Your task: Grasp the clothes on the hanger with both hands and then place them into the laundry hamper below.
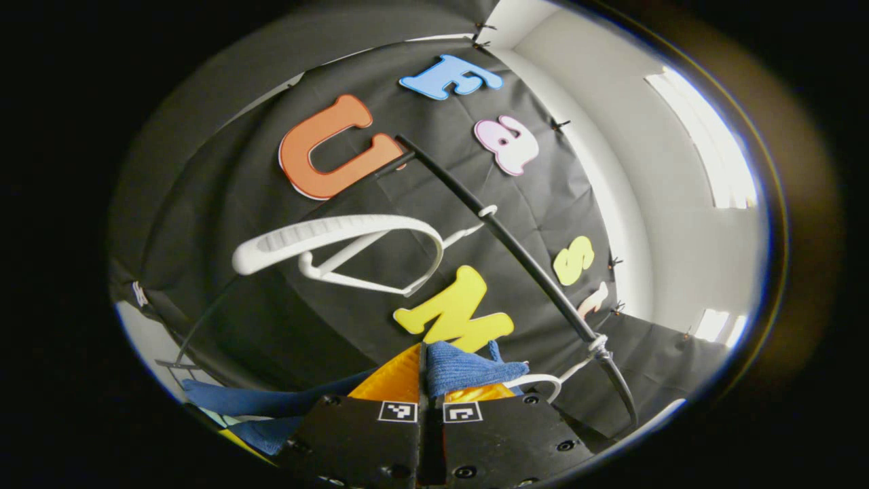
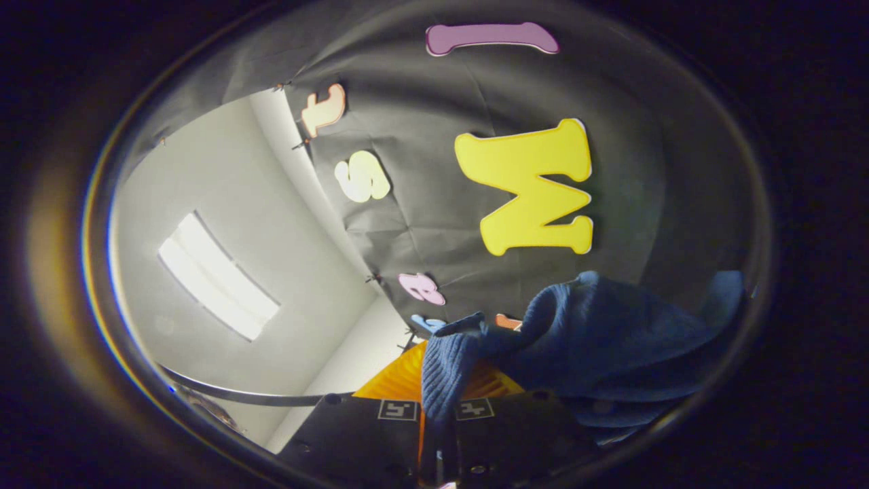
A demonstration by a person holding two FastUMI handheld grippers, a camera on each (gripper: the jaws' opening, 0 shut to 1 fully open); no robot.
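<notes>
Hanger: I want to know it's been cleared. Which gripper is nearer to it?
Left, likely. The left gripper, shut on the blue knit garment, faces the white hanger just ahead; the right gripper also grips it, distance unclear.

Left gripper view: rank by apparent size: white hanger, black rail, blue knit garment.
1. black rail: longest, running diagonally across the view.
2. white hanger: bare, hooked on the rail.
3. blue knit garment: small visible patch pinched between the left gripper fingers; partly hidden and close to the camera, so unsure.
</notes>
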